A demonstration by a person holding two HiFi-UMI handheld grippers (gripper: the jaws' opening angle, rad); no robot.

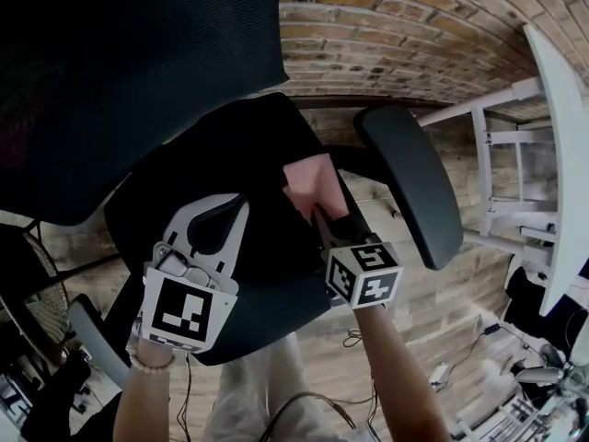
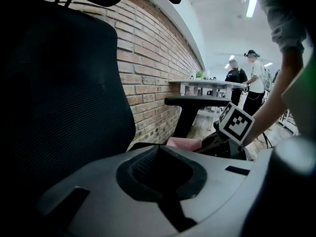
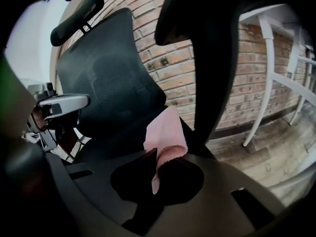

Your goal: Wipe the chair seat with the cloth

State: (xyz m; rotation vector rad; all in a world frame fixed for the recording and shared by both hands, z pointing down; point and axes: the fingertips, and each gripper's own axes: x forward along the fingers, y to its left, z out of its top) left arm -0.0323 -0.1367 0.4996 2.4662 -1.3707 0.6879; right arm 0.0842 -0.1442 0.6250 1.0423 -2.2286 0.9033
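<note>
Pink cloth [image 1: 311, 184] is pinched in the right gripper [image 1: 318, 214], whose jaws are closed on one folded edge. The rest of the cloth stands loose ahead of them. From the head view it sits over the right rear part of the black seat [image 1: 262, 136], close to the post of the right armrest [image 1: 409, 182]. Whether it is actually pressed onto the seat I cannot tell. The left gripper [image 1: 219, 224] hovers over the front left of the seat, its jaws together with nothing between them. In its own view the left gripper [image 2: 160, 168] looks toward the backrest [image 2: 64, 93].

In my judgement the wipe is at an early or middle stage, with most of the seat left to cover.

- **Weak hold:** The grip takes only a small bite of cloth. The seat fabric looks likely to drag, so a firm stroke could pull the cloth free or bunch it under the jaws.
- **Hard contact:** If the right gripper tilts too low, the jaws rather than the cloth would rub the seat.
- **Armrest post:** A stroke to the right could knock the gripper or snag the loose flap on the post.
- **Left gripper in the way:** A stroke to the front left would run into it unless it lifts clear.
</note>
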